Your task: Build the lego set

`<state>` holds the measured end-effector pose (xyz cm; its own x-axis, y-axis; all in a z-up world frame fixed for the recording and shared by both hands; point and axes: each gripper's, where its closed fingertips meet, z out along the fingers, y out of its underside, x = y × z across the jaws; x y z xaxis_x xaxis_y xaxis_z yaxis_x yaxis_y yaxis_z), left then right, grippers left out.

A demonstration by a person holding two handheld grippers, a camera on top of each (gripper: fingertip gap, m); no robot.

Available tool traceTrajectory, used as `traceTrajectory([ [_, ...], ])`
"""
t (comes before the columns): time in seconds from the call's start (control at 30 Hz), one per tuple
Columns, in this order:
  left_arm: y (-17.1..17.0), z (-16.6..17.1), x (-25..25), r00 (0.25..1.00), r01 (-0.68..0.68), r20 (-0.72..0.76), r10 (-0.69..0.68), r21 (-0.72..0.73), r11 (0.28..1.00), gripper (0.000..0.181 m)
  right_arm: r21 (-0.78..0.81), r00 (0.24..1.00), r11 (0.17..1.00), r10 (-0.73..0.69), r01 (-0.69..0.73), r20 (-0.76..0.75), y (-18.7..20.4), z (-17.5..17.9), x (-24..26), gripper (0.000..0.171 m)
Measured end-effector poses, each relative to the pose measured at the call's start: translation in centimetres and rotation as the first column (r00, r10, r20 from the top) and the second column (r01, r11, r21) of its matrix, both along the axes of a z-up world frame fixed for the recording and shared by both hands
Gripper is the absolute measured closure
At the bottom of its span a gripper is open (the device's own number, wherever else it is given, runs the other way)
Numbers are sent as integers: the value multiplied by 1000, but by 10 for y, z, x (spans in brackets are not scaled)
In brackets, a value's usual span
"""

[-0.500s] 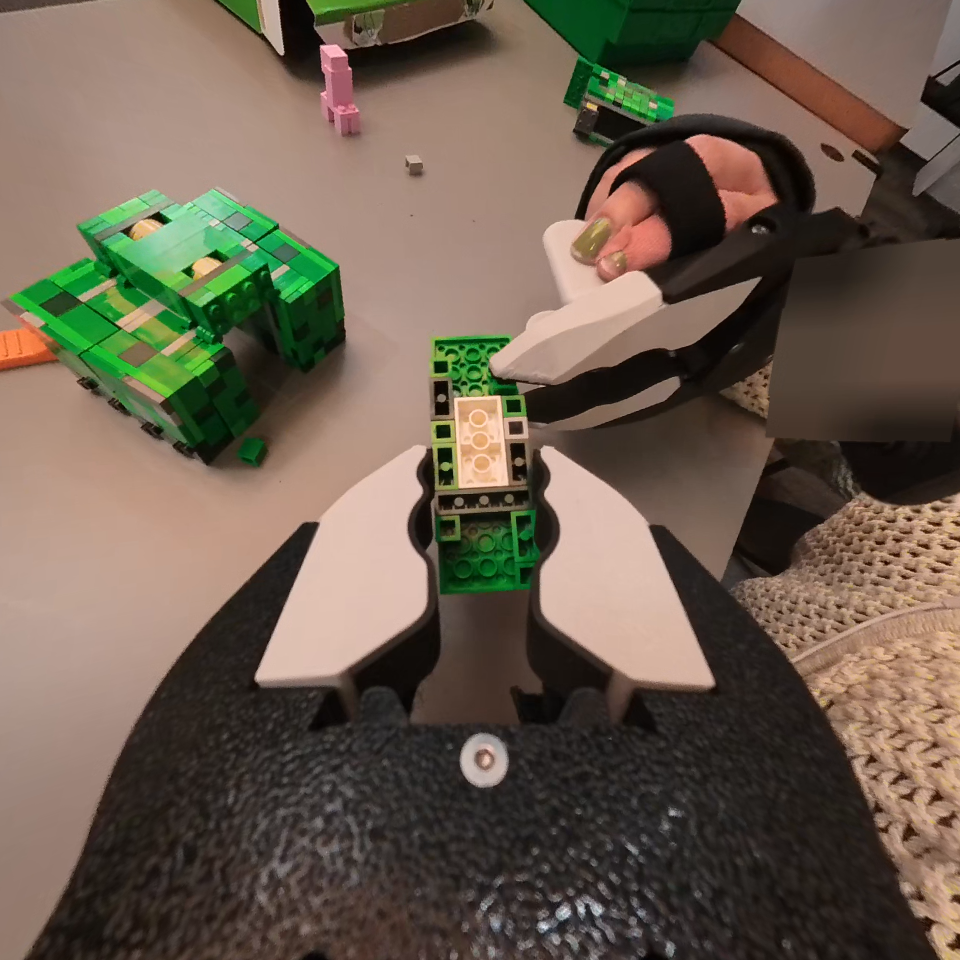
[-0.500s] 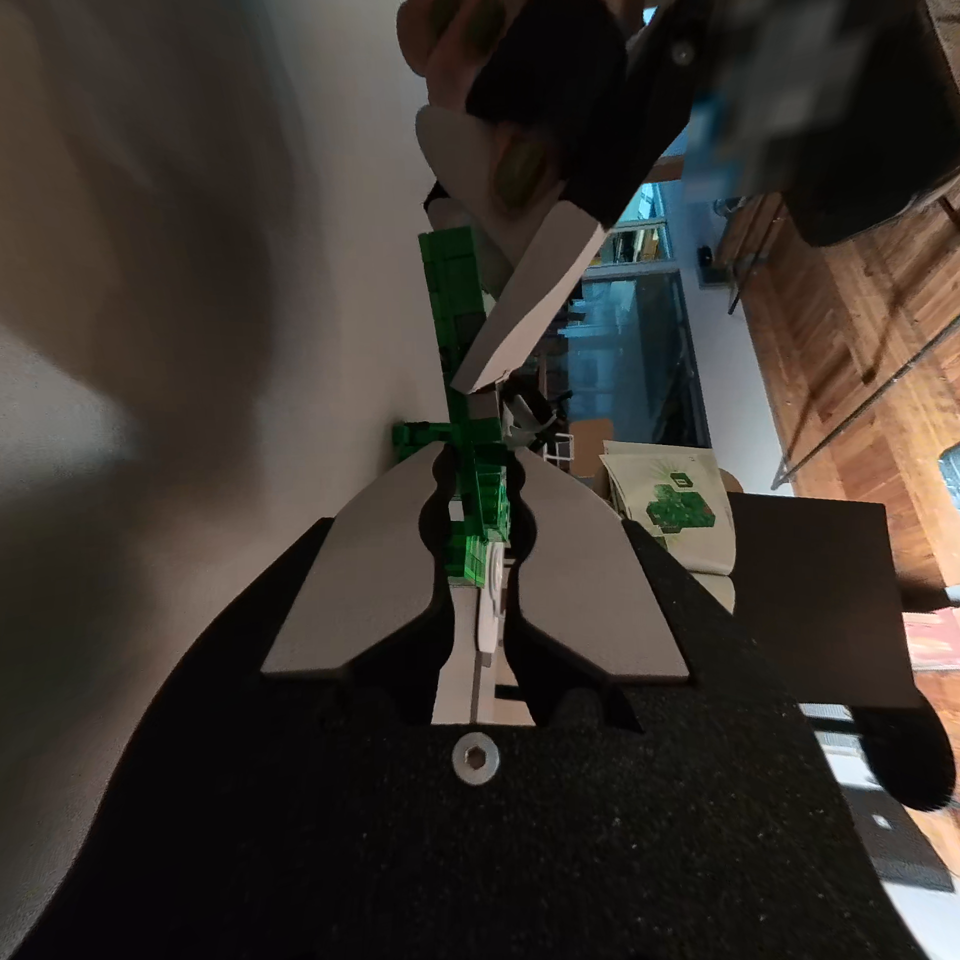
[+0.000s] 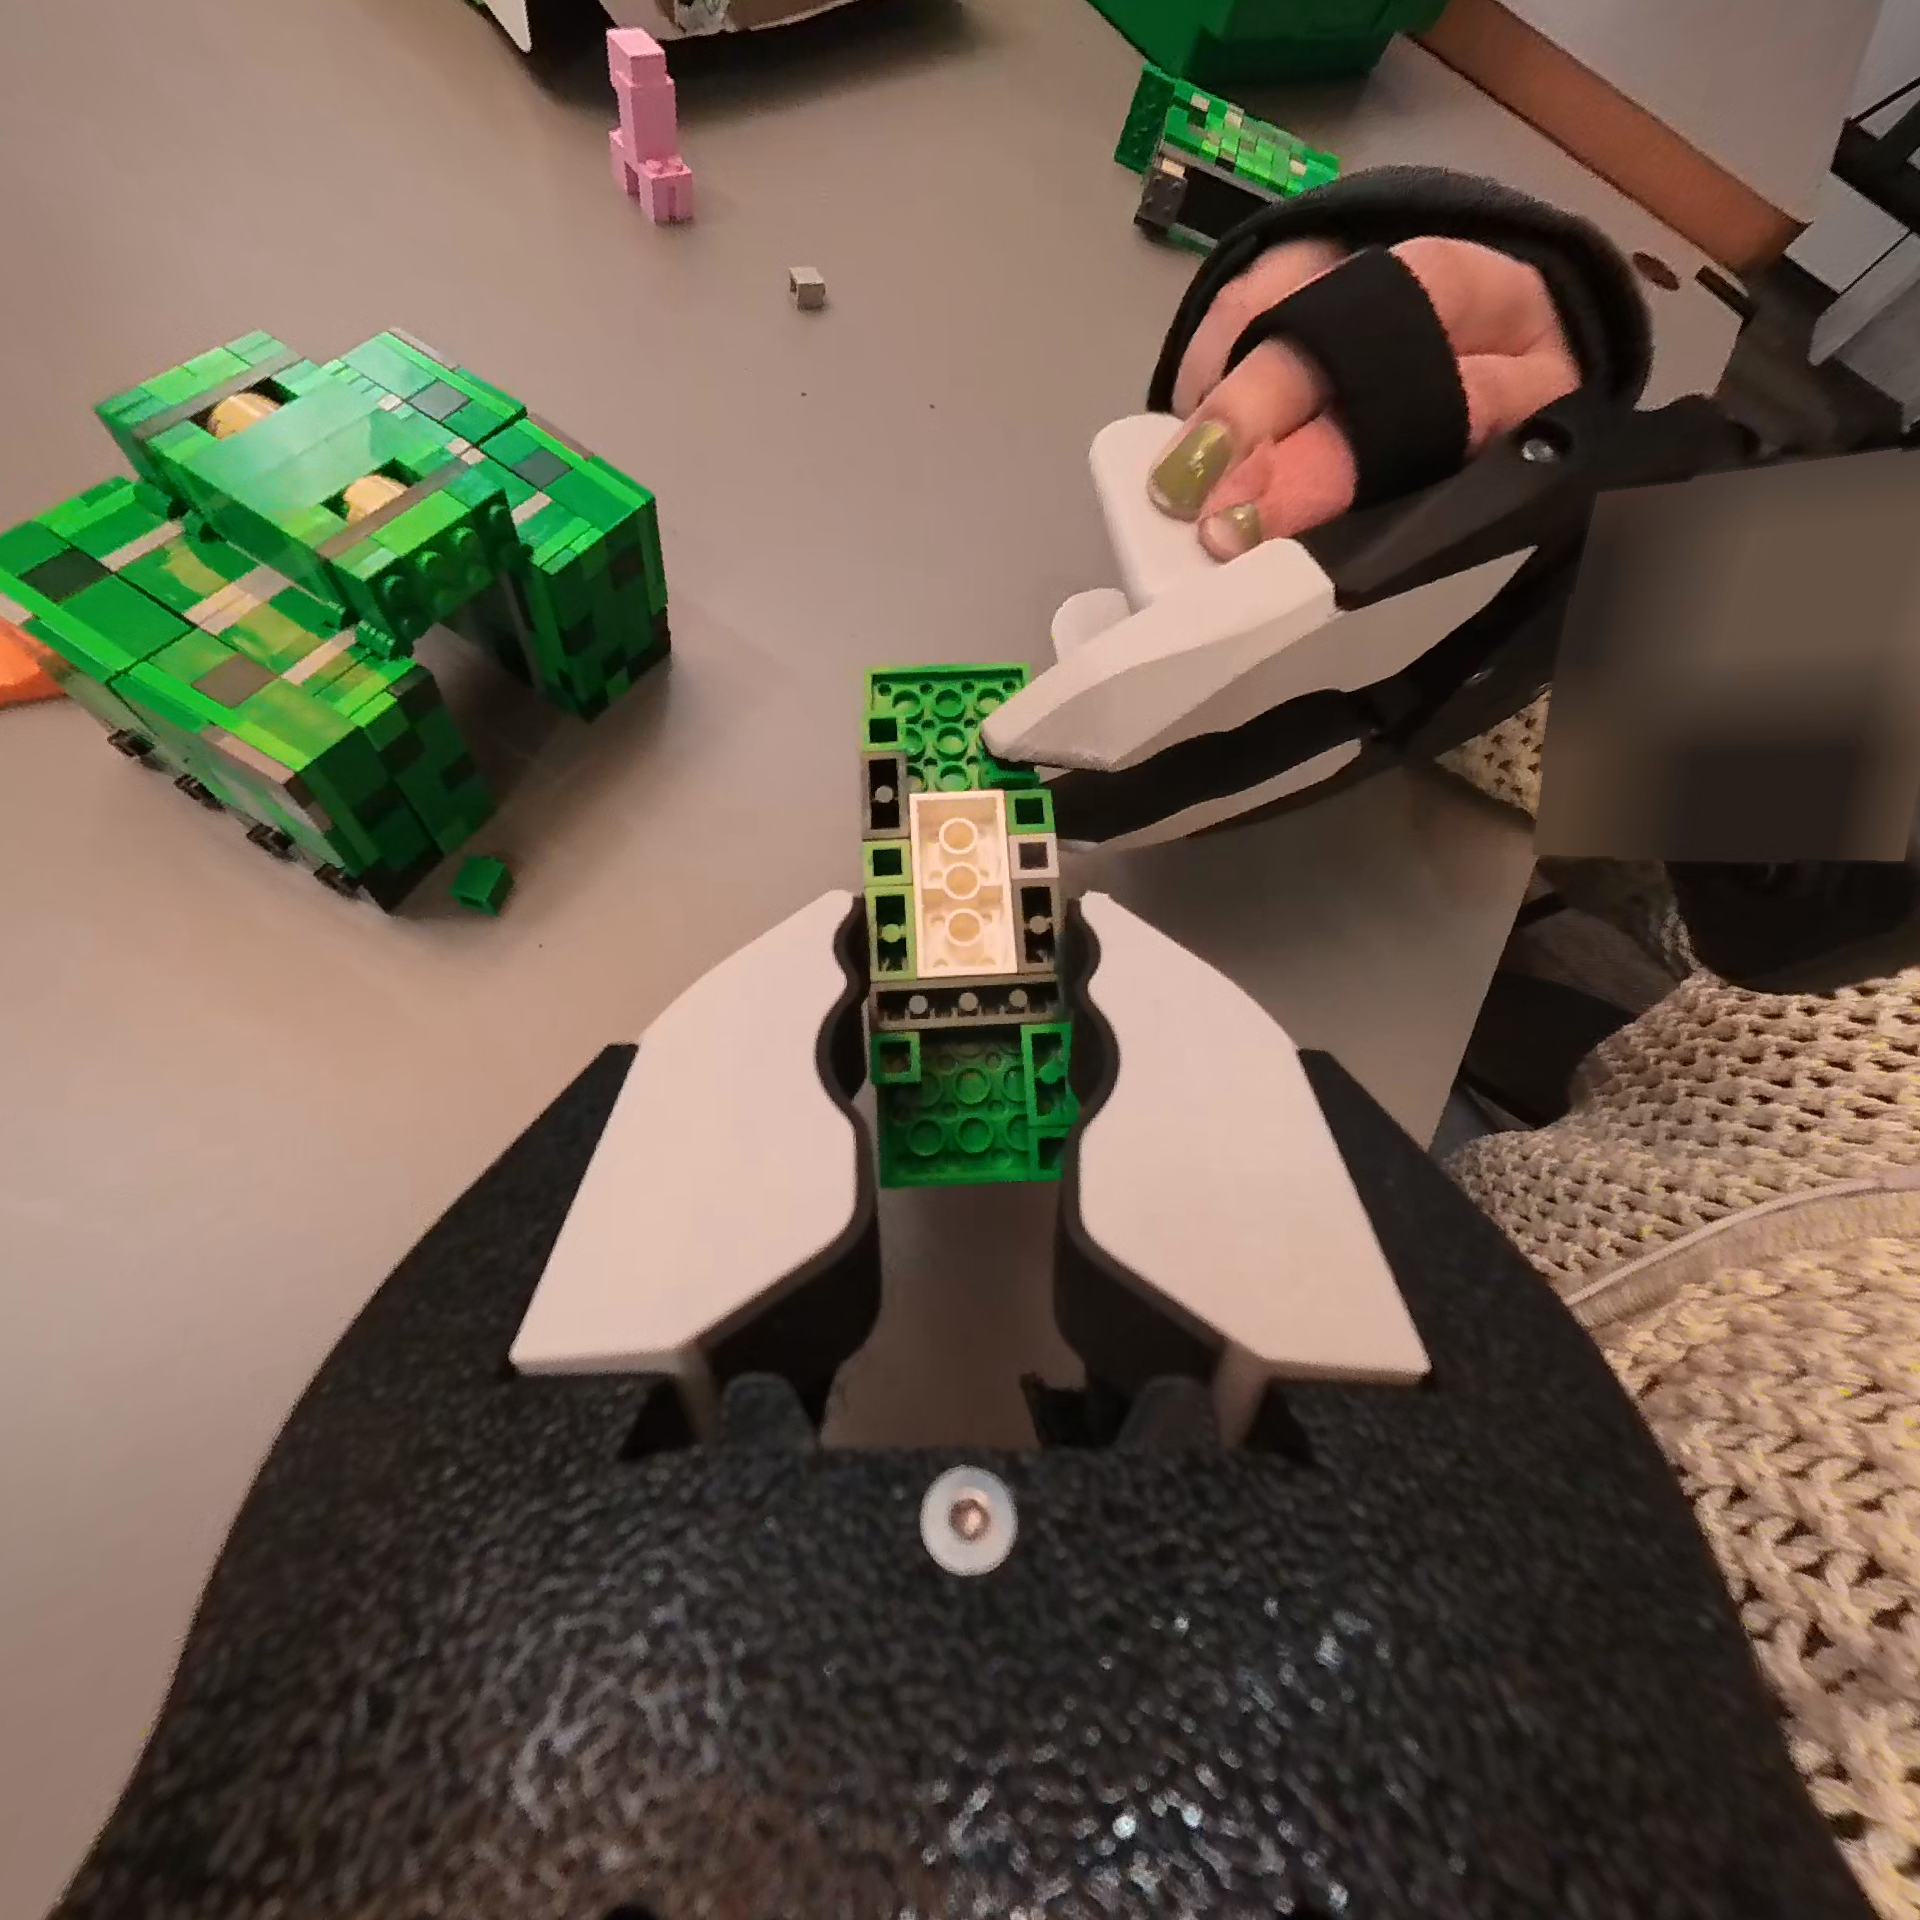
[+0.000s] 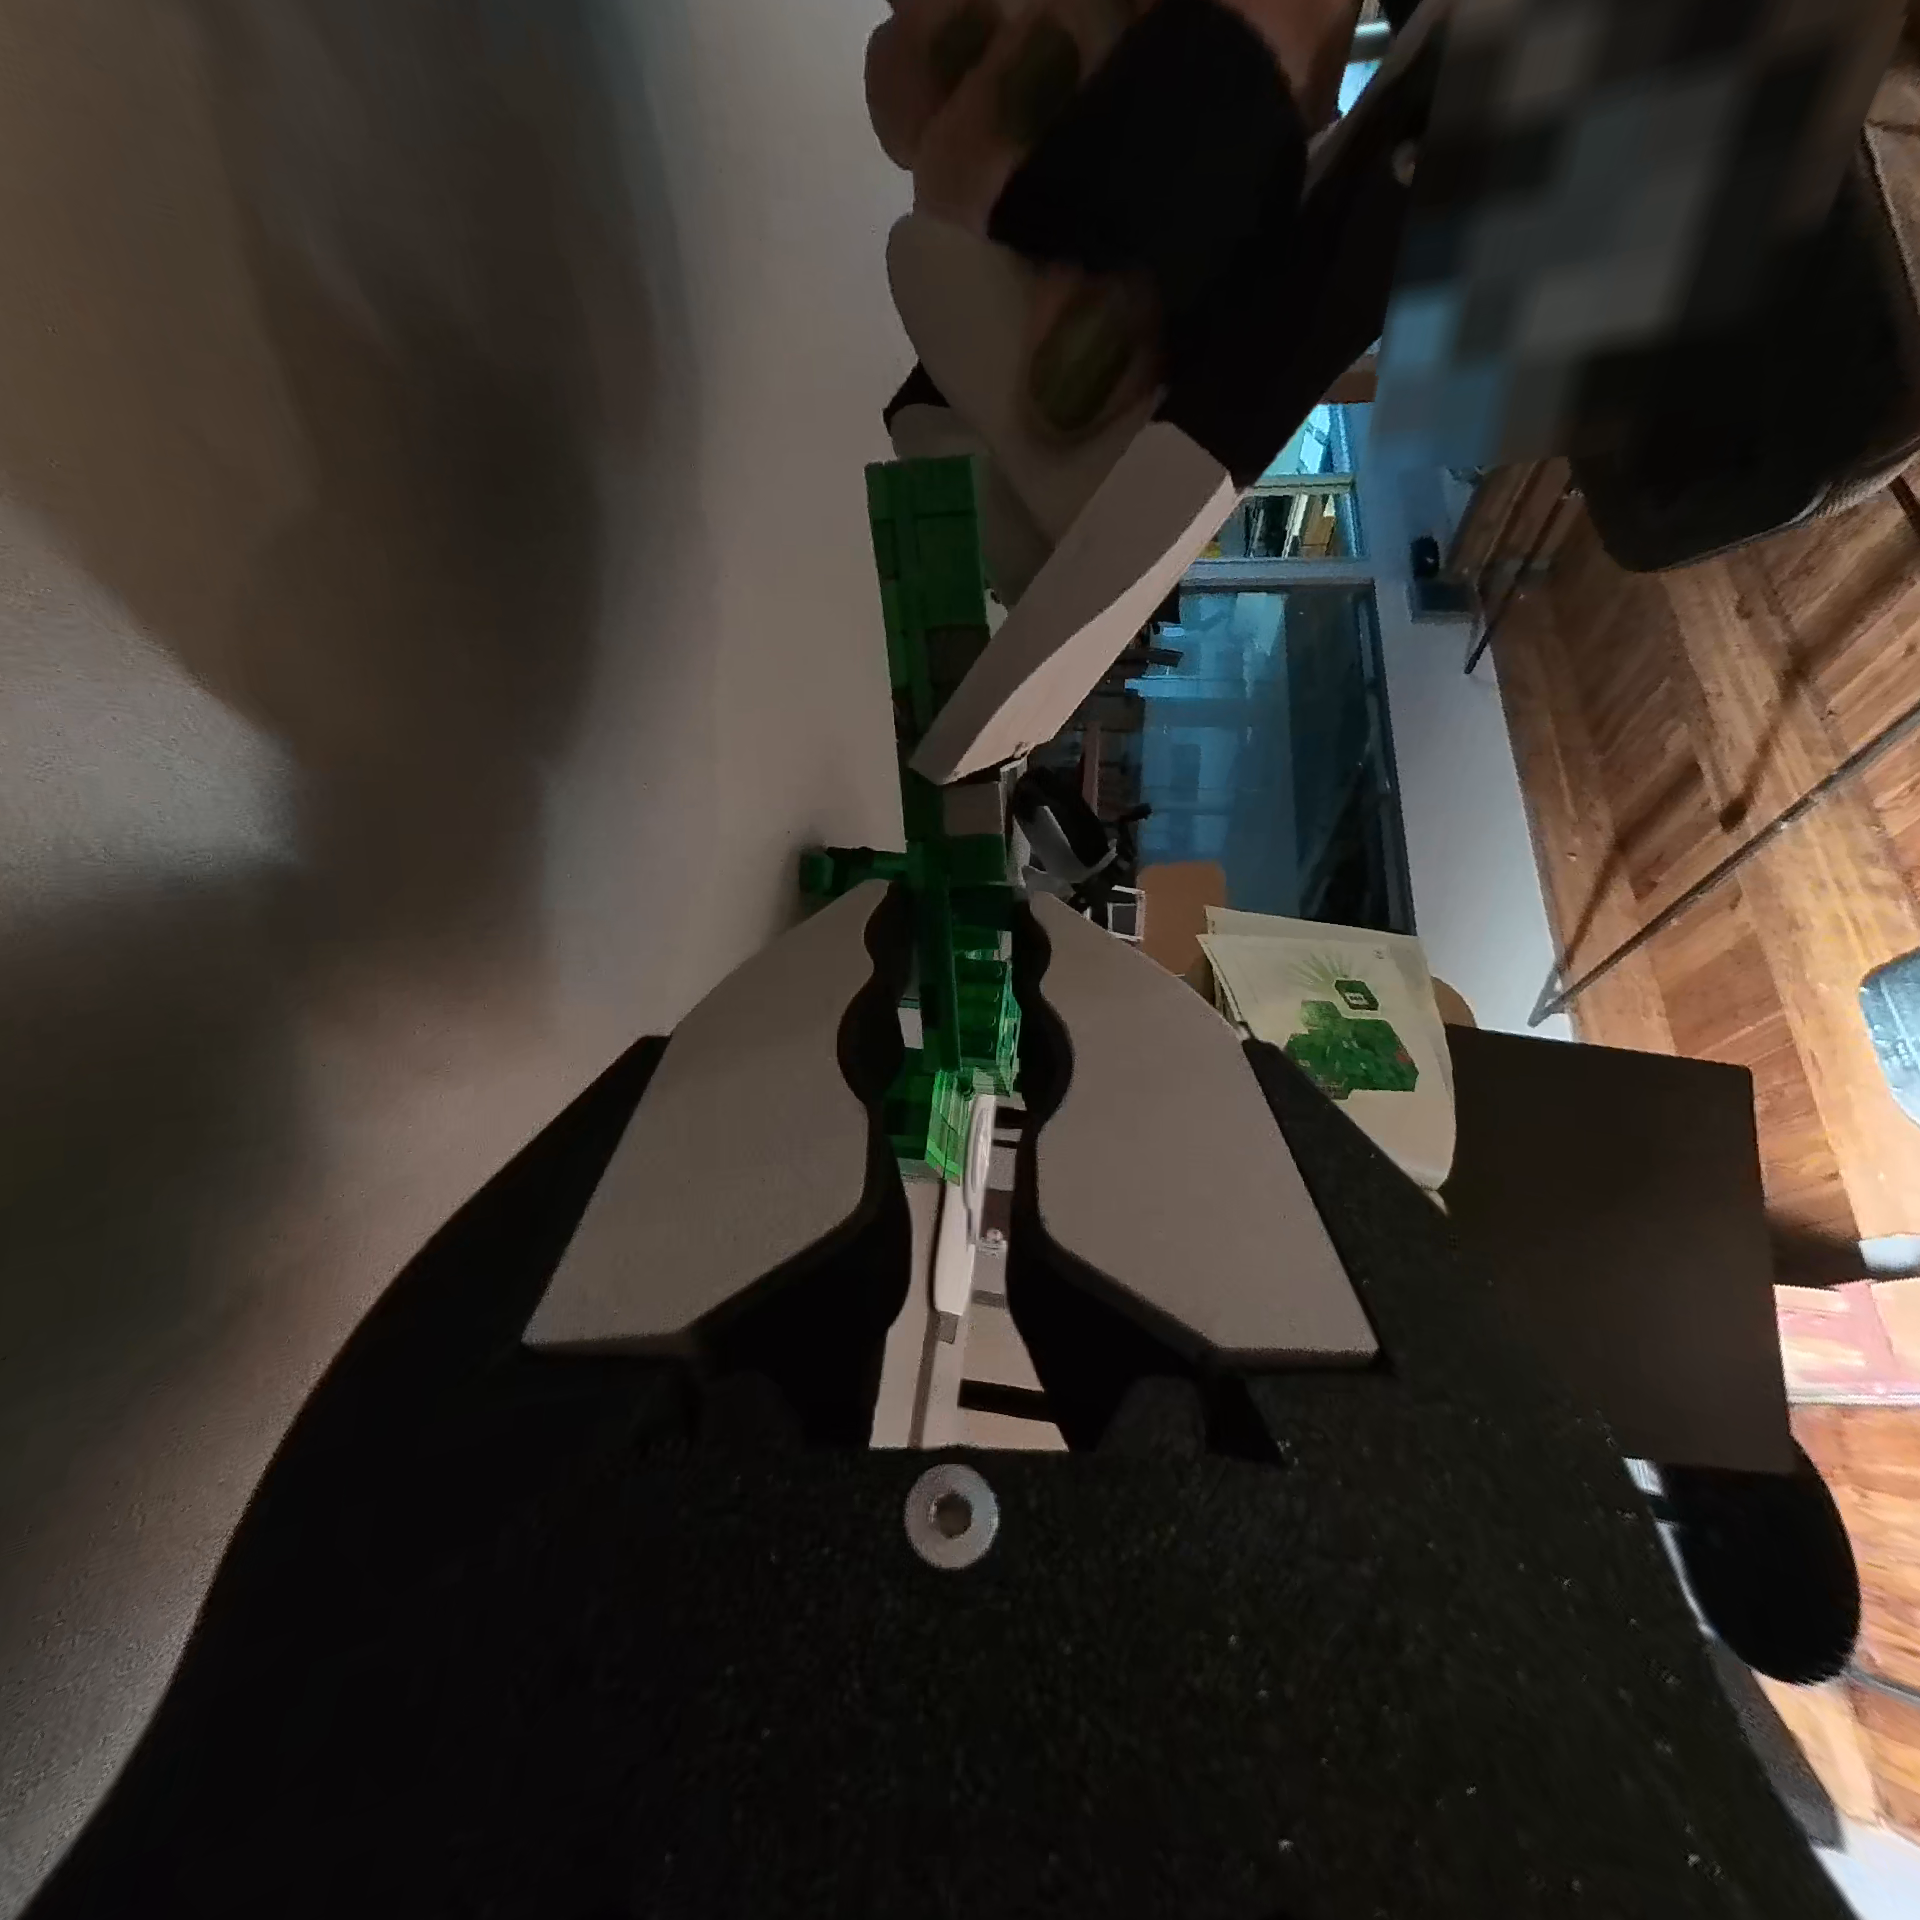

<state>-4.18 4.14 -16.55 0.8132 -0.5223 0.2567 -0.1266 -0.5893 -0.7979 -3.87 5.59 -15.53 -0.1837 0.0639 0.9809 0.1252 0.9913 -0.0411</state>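
Observation:
A long green lego assembly (image 3: 961, 935) lies underside up, with a white plate in its middle, held above the grey table (image 3: 312, 1091). My left gripper (image 3: 966, 914) is shut on its near half. My right gripper (image 3: 1023, 779) comes in from the right, held by a gloved hand (image 3: 1382, 384), and is shut on the assembly's far right edge. In the right wrist view the right gripper (image 4: 956, 914) clamps the assembly (image 4: 930, 582) seen edge-on. A finger of the left gripper (image 4: 1060, 644) crosses it from above.
A large green lego build (image 3: 312, 623) sits at the left with a loose green brick (image 3: 481, 883) beside it. A pink figure (image 3: 649, 135), a small grey piece (image 3: 807, 287) and a green-black build (image 3: 1216, 156) lie farther back. A knitted sleeve (image 3: 1714, 1299) is at the right, past the table edge. Less than 4 cm separates the two grippers' tips. From either gripper's tips it is about 25 centimetres to the small grey piece (image 3: 807, 287).

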Motion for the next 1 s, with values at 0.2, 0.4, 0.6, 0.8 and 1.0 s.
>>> traceTrajectory([
  [0.2, 5, 10, 1, 996, 27, -87, -13, 164, 986, 139, -121, 999, 992, -39, 39, 8, 7, 5, 1, 154],
  [0.4, 8, 12, -3, 943, 65, -329, 40, 303, 951, 128, -176, 996, 981, -72, 80, 53, 18, -3, 1, 154],
  [0.6, 16, 1, -6, 761, 173, -631, 148, 417, 892, 123, -205, 988, 968, -137, 148, 67, 27, -6, -1, 154],
  [0.8, 27, -1, -15, 578, 260, -768, 275, 493, 830, 148, -227, 988, 963, -131, 147, 83, 25, -8, -2, 154],
  [1.0, 28, -1, -14, 556, 307, -776, 296, 523, 795, 164, -281, 995, 955, -78, 94, 67, 21, 0, 3, 155],
])
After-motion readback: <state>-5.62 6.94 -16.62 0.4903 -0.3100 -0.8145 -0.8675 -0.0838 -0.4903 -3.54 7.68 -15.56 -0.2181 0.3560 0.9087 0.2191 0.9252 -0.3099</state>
